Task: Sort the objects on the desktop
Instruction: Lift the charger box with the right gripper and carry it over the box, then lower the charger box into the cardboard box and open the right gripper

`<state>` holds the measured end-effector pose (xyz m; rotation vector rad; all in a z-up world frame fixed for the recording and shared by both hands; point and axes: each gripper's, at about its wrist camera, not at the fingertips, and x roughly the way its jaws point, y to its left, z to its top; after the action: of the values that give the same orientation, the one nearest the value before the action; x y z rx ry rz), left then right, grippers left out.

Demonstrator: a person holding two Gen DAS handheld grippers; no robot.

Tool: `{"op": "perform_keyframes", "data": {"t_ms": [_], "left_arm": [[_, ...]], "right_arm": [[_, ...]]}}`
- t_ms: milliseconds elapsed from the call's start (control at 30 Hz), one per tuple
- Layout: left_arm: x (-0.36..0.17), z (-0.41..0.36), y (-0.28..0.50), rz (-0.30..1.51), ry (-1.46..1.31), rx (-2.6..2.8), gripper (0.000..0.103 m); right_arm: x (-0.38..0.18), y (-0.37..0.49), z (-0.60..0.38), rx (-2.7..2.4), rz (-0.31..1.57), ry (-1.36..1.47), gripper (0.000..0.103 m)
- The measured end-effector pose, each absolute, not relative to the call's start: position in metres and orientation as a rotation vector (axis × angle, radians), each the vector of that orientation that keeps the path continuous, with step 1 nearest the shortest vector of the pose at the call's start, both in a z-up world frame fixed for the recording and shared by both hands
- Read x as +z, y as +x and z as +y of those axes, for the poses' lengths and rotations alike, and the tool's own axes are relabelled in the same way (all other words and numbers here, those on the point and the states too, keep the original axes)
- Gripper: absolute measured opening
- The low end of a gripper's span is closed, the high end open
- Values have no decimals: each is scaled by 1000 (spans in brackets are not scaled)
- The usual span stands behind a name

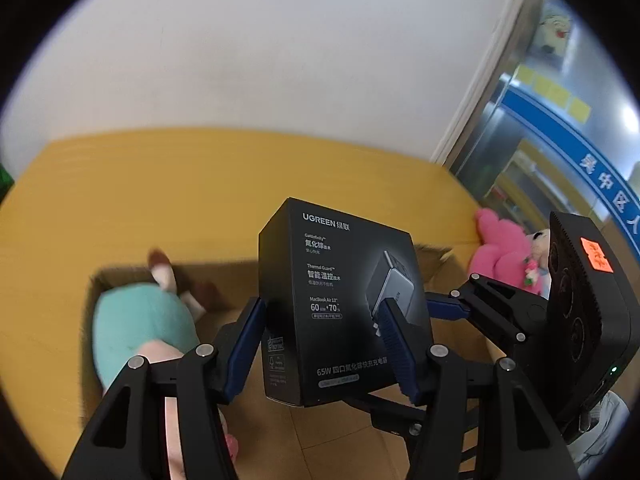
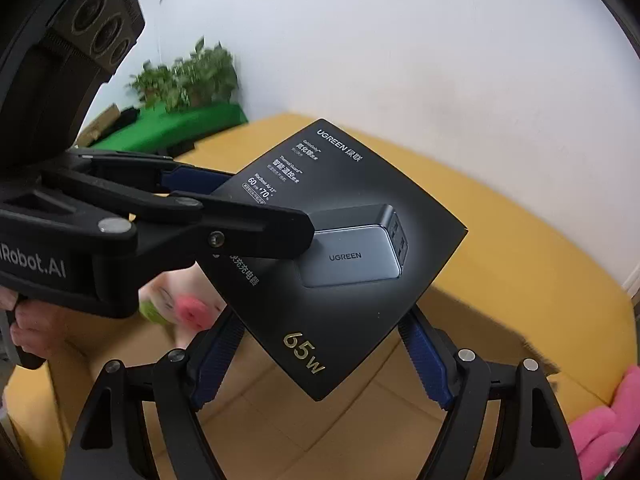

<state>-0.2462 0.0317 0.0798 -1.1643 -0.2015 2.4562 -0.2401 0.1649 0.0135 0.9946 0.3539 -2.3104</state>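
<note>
A black UGREEN charger box (image 1: 340, 300) is held in the air above an open cardboard box (image 1: 440, 256) on the yellow table (image 1: 160, 184). My left gripper (image 1: 322, 344) is shut on the charger box, blue pads on both sides. In the right wrist view the charger box (image 2: 344, 260) sits between my right gripper's fingers (image 2: 320, 356), which press its lower edges. The left gripper (image 2: 248, 216) reaches in from the left there. The right gripper (image 1: 472, 300) shows at the right of the left wrist view.
A teal and pink plush toy (image 1: 136, 320) lies in the cardboard box (image 2: 320, 420). A pink plush doll (image 1: 508, 252) lies on the table at the right and shows in the right wrist view (image 2: 604, 420). Potted plants (image 2: 188, 76) stand beyond the table's far left edge.
</note>
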Motion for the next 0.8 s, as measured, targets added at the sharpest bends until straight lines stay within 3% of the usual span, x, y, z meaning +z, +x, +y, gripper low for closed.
{"op": "perform_keyframes", "data": {"t_ms": [167, 400, 633, 767, 800], "left_arm": [[29, 41, -266, -199, -1353, 2414, 57], [23, 69, -270, -29, -1451, 2400, 55], [58, 41, -238, -53, -1415, 2464, 55], [102, 10, -184, -67, -1259, 2498, 57], [110, 3, -167, -63, -1226, 2504, 59]], "right_arm": [[-47, -274, 170, -2223, 322, 1181, 78], [-78, -286, 187, -2207, 270, 1316, 78], [-54, -257, 183, -2244, 274, 1339, 83], [-12, -220, 212, -2303, 186, 1299, 103], [2, -199, 223, -2327, 152, 1272, 103]]}}
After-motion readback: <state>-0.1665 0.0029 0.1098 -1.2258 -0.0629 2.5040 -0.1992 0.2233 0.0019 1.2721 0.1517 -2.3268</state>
